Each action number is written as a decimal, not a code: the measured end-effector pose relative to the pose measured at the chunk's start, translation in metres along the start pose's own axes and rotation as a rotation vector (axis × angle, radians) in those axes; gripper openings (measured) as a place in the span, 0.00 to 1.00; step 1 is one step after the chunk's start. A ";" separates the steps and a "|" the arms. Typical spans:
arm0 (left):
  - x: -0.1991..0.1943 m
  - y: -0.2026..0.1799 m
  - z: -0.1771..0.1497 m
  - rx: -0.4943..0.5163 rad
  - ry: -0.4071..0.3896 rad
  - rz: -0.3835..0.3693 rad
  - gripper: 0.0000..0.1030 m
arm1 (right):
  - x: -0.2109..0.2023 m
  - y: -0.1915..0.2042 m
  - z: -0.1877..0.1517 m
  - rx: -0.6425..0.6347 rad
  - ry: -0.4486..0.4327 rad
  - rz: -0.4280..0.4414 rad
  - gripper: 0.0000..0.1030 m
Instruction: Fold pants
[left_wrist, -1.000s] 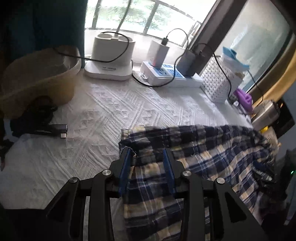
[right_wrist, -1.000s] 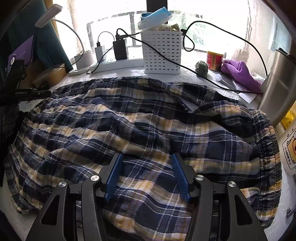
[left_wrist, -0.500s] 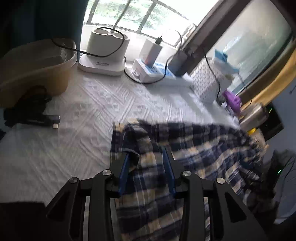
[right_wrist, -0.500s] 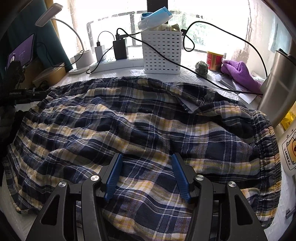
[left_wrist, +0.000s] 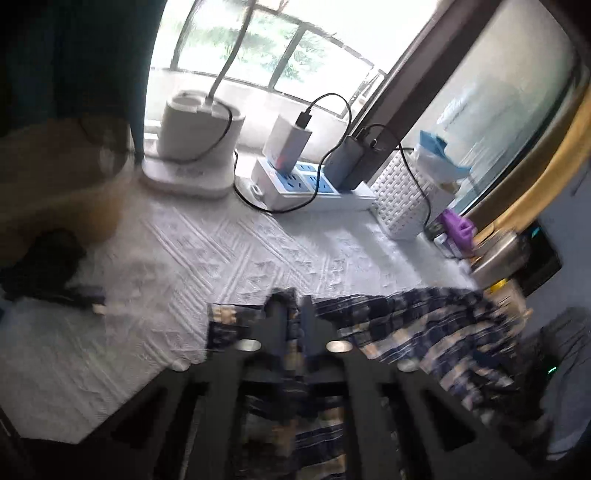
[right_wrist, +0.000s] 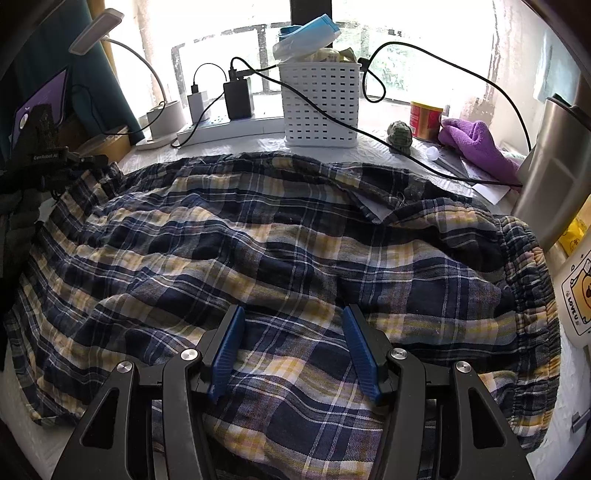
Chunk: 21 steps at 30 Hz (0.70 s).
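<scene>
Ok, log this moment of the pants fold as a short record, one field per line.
garment: plaid pants spread rumpled on the white textured cover
left gripper: jaws have just been closing, now shut on the pants' hem end
right gripper: open, over the cloth near the elastic waistband
fold: not yet made
behind pants: white basket, power strip, purple cloth
image: left wrist view blurred
</scene>
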<state>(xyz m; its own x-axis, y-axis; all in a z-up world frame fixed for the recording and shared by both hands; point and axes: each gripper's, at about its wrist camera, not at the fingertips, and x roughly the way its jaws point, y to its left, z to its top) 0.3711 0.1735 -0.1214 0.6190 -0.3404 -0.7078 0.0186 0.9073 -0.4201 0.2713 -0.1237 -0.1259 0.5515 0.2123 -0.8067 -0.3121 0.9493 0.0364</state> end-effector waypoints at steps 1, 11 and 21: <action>-0.003 -0.007 -0.003 0.047 -0.015 0.076 0.03 | 0.000 0.001 0.000 0.000 0.000 0.000 0.56; -0.034 -0.045 -0.041 0.366 -0.190 0.297 0.01 | -0.001 0.001 -0.001 0.003 -0.001 0.000 0.56; -0.007 -0.004 -0.021 0.244 -0.144 0.331 0.03 | -0.003 0.001 -0.002 0.008 -0.001 -0.014 0.56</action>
<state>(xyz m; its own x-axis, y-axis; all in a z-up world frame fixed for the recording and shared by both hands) 0.3503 0.1677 -0.1263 0.7259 0.0008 -0.6878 -0.0249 0.9994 -0.0251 0.2677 -0.1240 -0.1251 0.5562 0.1990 -0.8069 -0.2982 0.9541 0.0297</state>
